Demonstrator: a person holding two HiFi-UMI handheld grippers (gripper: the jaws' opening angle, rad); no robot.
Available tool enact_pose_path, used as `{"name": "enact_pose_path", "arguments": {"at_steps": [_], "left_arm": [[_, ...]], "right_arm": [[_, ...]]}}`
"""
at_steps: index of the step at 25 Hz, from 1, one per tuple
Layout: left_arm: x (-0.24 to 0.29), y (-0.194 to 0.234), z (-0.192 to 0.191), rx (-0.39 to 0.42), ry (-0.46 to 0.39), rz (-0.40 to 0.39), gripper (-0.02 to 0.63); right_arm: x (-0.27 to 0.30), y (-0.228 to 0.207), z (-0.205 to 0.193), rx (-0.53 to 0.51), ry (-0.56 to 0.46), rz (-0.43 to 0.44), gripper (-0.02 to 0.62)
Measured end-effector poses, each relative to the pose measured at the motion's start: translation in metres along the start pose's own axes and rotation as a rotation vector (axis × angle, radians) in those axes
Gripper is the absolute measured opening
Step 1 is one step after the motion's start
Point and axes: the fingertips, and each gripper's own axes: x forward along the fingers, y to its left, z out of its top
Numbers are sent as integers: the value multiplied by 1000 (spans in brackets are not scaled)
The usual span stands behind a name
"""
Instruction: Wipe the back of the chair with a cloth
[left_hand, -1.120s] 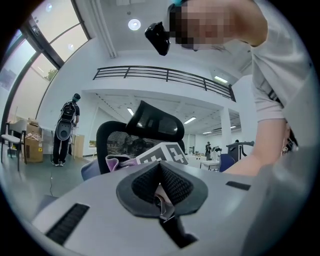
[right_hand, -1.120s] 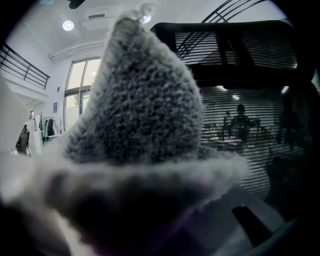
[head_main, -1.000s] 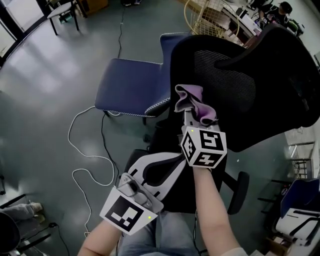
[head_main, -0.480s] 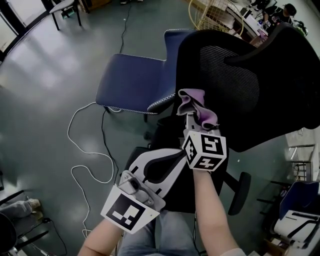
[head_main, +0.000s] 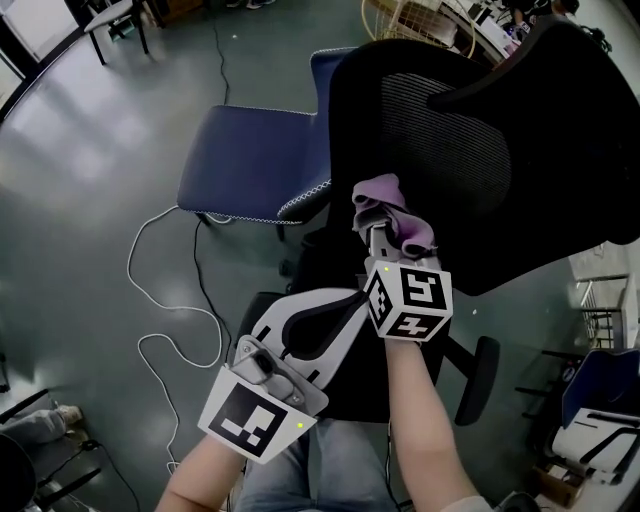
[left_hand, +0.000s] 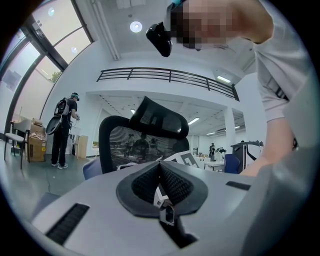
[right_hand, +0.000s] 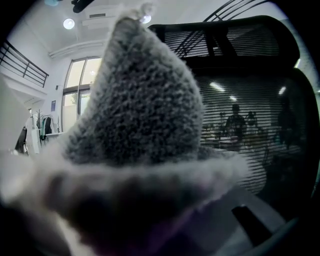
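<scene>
The black mesh chair back (head_main: 440, 150) fills the upper right of the head view. A purple cloth (head_main: 390, 212) bunches up from my right gripper (head_main: 383, 238), which is shut on it, against the lower left part of the backrest. Whether cloth and mesh touch I cannot tell. In the right gripper view the cloth (right_hand: 145, 125) covers the jaws, with the mesh (right_hand: 250, 115) close behind on the right. My left gripper (head_main: 352, 297) sits lower left, shut on nothing, below the cloth. In its own view the left gripper (left_hand: 161, 165) points up at the chair back (left_hand: 130, 145).
A blue chair (head_main: 250, 165) stands left of the black one. A white cable (head_main: 150, 300) loops over the grey floor at the left. A wire basket (head_main: 400, 20) and desks are at the top. A person with a backpack (left_hand: 62, 130) stands far off.
The chair back and blue chair have slid slightly left in the head view. My right gripper keeps the cloth at the same place on the backrest. The left gripper has edged a little left.
</scene>
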Motion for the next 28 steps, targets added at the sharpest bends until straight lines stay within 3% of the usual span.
{"name": "enact_pose_path", "arguments": {"at_steps": [28], "left_arm": [[74,-72,-13,8,45,-153,11]], "right_arm": [[-72,-147,-27,49,13,-238,77]]}}
